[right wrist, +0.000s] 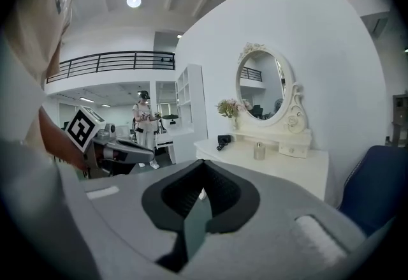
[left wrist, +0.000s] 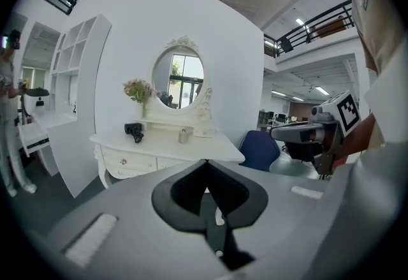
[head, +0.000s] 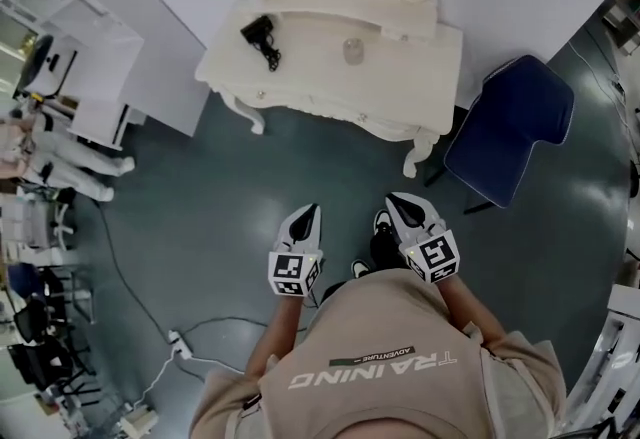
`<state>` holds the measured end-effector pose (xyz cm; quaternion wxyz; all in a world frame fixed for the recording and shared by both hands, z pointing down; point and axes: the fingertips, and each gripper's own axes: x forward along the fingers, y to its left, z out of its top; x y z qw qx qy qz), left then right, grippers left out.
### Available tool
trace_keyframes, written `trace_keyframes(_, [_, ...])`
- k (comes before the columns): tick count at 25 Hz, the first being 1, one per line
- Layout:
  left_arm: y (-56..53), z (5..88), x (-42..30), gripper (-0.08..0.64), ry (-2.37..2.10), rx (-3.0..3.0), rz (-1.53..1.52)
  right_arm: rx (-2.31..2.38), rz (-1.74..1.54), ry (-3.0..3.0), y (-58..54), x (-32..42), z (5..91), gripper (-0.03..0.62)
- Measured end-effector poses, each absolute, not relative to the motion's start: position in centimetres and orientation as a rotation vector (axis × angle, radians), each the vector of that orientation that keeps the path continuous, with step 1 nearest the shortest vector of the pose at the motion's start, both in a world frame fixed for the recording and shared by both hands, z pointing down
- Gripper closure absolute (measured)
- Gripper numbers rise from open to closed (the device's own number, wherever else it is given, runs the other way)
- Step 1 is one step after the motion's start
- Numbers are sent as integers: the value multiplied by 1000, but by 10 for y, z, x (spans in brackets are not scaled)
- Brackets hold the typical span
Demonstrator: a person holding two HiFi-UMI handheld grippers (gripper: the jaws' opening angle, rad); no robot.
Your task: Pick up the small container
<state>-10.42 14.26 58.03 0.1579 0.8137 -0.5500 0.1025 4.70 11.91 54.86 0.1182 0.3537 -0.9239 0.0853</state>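
Head view: the small container (head: 352, 50) stands upright at the upper centre of the frame, on the white bench (head: 420, 87). It is to the right of a black hair dryer (head: 262, 37) and well apart from both tongs. The left tongs (head: 309, 212) and right tongs (head: 396, 200) are seen lower in the frame, each closed tight with nothing between the jaws. Unless the tongs are opened before arrival, the container is likely to be knocked over rather than gripped.
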Motion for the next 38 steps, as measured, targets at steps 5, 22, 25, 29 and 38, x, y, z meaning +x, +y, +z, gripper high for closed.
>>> trace_keyframes(5, [89,568,-92,541,-1561,2367,313,1043,227,-2719,68,57,544,589])
trace_keyframes(22, [7,563,-83,541,-1606,2272,347,909,352,-2746,-33,51,562,589])
trace_keyframes(25, [-2,567,-96,541,-1604,2266,346,896,349,-2729,-44,39,568,589])
trace_keyframes(29, [-17,581,-115,541,-1575,2274,320,913,319,-2723,-60,16,570,589])
trace_keyframes(38, [-94,568,-158,541,-1476,2534,355,1056,289,-2700,-117,-36,536,589])
